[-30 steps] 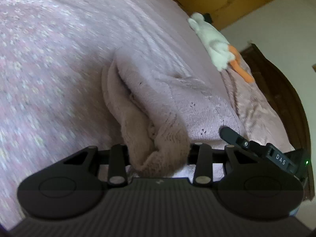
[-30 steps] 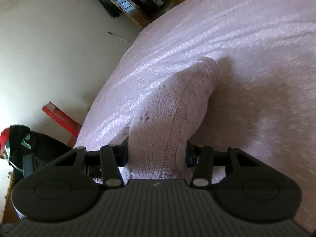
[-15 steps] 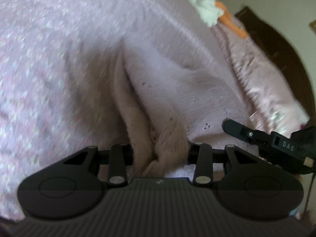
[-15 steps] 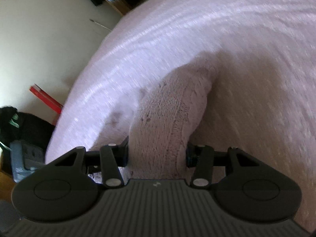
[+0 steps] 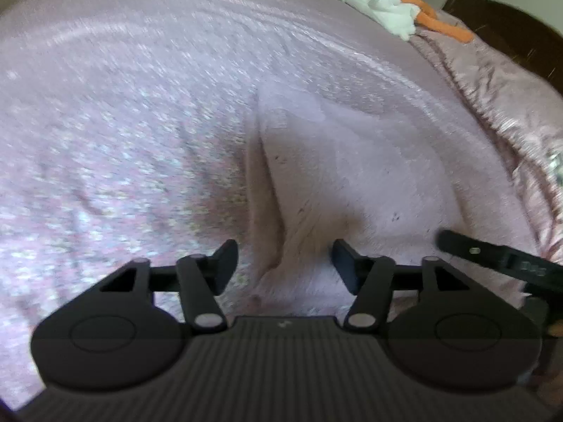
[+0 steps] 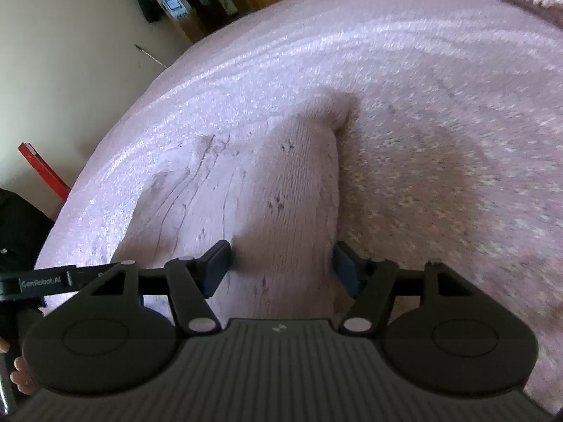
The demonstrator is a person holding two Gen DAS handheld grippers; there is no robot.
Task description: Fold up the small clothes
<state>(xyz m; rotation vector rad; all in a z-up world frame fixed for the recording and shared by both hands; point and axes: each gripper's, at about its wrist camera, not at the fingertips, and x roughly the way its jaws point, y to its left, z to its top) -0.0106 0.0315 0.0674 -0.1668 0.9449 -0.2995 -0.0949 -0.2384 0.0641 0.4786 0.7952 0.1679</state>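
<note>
Pink bedspread [image 5: 123,112] covered the bed, with a white plush toy [image 5: 373,0] near its far edge. On it lay the pink knit garment [image 5: 352,161], partly folded. Both the left gripper [image 5: 285,263] and the right gripper [image 6: 281,260] stood spread apart over its near edge, fabric lying loose between their fingers.

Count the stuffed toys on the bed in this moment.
1. A white stuffed toy with orange legs lies at the far edge of the bedspread, beyond the pink knit garment. The right wrist view shows only a sliver; others may lie out of frame.
</note>
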